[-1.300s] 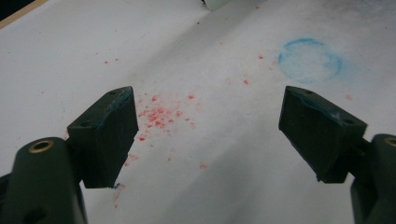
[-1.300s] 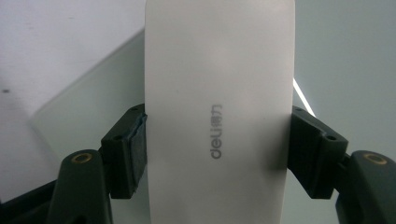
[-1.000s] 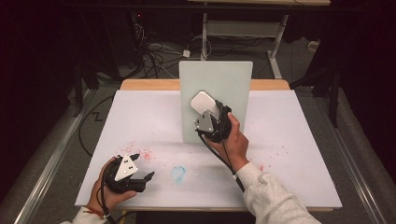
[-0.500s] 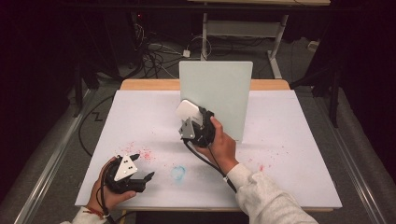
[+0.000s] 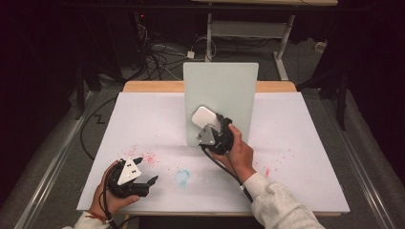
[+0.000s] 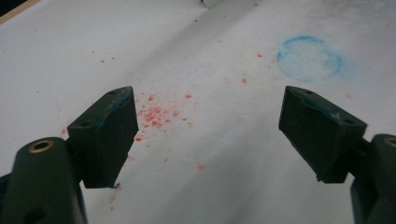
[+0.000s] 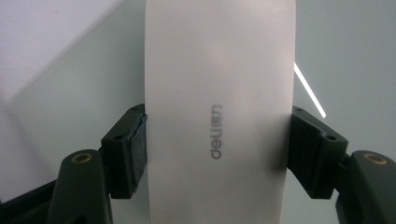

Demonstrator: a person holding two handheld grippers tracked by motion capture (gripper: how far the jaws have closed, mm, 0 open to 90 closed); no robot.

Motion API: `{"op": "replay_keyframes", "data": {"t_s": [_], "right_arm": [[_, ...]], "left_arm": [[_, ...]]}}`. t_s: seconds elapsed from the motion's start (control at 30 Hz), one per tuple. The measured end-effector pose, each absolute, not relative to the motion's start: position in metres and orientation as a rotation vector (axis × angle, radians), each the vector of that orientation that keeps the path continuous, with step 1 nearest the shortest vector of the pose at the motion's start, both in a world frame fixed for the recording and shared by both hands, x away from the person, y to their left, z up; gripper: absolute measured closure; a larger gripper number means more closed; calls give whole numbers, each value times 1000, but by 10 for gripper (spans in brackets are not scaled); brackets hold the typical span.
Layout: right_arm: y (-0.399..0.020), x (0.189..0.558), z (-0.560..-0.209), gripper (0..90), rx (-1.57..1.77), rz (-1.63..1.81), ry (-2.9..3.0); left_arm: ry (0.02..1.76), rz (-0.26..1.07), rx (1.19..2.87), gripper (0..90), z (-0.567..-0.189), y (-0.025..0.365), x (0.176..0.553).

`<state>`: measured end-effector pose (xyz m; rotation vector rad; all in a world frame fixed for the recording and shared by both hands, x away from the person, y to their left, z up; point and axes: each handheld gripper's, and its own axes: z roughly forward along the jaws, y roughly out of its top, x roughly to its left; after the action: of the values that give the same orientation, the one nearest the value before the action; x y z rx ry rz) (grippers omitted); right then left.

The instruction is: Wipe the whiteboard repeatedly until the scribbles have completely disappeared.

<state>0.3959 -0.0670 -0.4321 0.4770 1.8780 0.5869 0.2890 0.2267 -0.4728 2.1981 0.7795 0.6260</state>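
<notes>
R gripper (image 7: 217,140) clamping eraser (image 7: 219,93), lengthwise along jaws

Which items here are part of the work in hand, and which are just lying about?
In use: white eraser clamped in the right tongs; upright pale green board it is held against.
Idle: left tongs, open; red specks; blue ring mark; floor cables.

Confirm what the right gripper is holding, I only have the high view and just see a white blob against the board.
Observer: A white eraser. The right gripper view shows "deli" printed on it.
Operator: Grip solid?
Observer: Both jaws of the right gripper press its long sides.
Operator: Left gripper?
Observer: The left gripper is wide open with nothing in it, over red specks on the table sheet.
</notes>
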Motion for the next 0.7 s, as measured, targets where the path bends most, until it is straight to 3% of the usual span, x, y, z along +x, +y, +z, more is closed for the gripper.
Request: {"op": "replay_keyframes", "data": {"t_s": [0.3, 0.7], "right_arm": [[-117, 400, -419, 309, 611, 626, 1797], [-140, 397, -413, 309, 665, 685, 1779]], "left_arm": [[776, 628, 2208, 189, -473, 225, 290], [773, 634, 2205, 189, -473, 225, 289]]}}
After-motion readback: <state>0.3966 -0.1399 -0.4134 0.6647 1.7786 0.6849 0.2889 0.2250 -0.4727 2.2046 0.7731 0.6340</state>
